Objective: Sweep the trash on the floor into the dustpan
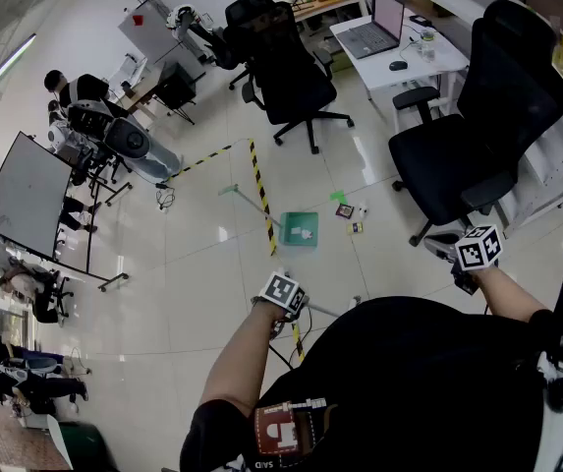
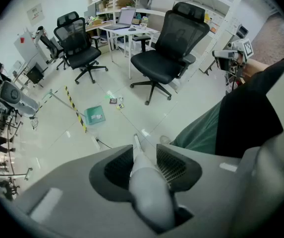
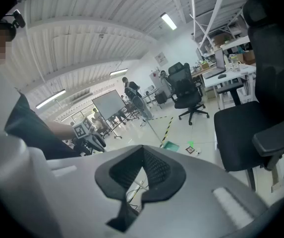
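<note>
Trash (image 1: 346, 211), a few small scraps, lay on the pale tiled floor (image 1: 202, 264) just right of the green dustpan (image 1: 299, 228), close to it but not in it. The dustpan sat flat beside a strip of yellow-and-black tape (image 1: 259, 190), and a thin grey pole (image 1: 252, 205) slanted away from it across that tape. Both were well ahead of the person, between the two black office chairs (image 1: 458, 155). The left gripper (image 1: 283, 295) pointed steeply at the floor, and its own view showed its jaws clamped on a pale handle (image 2: 149, 192) that filled the gap between the ribbed pads and ran down towards the tiles; the far end of that handle was too small to make out. The right gripper (image 1: 476, 254) was held out at the person's right, next to the nearer chair, tilted only a little downward. Its jaws were pressed together with nothing between them, and its view looked over them at the dustpan and scraps further off.
</note>
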### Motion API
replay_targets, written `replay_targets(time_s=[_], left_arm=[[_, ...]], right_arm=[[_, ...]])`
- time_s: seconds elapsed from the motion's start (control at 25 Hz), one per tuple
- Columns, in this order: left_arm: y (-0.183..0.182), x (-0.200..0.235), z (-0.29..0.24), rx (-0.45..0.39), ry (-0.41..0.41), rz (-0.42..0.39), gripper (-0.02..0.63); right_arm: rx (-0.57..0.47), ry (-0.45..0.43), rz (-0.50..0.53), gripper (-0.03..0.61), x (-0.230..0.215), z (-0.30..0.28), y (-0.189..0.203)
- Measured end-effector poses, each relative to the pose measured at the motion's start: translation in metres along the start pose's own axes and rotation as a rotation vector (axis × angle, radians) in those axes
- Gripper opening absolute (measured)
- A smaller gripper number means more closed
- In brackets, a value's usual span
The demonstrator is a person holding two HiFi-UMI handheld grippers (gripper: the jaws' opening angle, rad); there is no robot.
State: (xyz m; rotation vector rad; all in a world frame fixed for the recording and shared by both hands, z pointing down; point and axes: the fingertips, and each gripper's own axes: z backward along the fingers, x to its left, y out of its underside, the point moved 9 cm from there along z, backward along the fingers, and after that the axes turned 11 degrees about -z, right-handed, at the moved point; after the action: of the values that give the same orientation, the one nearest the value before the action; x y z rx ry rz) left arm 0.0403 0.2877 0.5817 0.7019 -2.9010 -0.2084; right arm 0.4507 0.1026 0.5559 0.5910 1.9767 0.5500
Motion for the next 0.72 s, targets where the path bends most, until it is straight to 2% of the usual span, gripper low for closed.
replay_targets(time_s=[0.28, 0.4, 0.52, 0.72], left_arm=[[-0.044, -0.002, 0.007, -0.032, -0.021, 0.027, 0.153], [-0.063, 0.004, 0.011, -0.043, -0.032, 0.014, 0.153], [-0.082, 0.012, 0.013, -0.052, -0.033, -0.03, 0.153], [-0.107, 0.036, 0.01, -0.082, -0.018, -0.162, 0.152]], right_arm=[[0.027, 0.006, 0.03, -0.006, -0.034, 0.029, -0.001], [0.028, 0.018, 0.018, -0.006, -0.045, 0.034, 0.002], [0.031, 0.032, 0.004, -0.006, -0.048, 0.031, 0.005], [0.043, 0.075, -0.003, -0.006, -0.041, 0.007, 0.004]])
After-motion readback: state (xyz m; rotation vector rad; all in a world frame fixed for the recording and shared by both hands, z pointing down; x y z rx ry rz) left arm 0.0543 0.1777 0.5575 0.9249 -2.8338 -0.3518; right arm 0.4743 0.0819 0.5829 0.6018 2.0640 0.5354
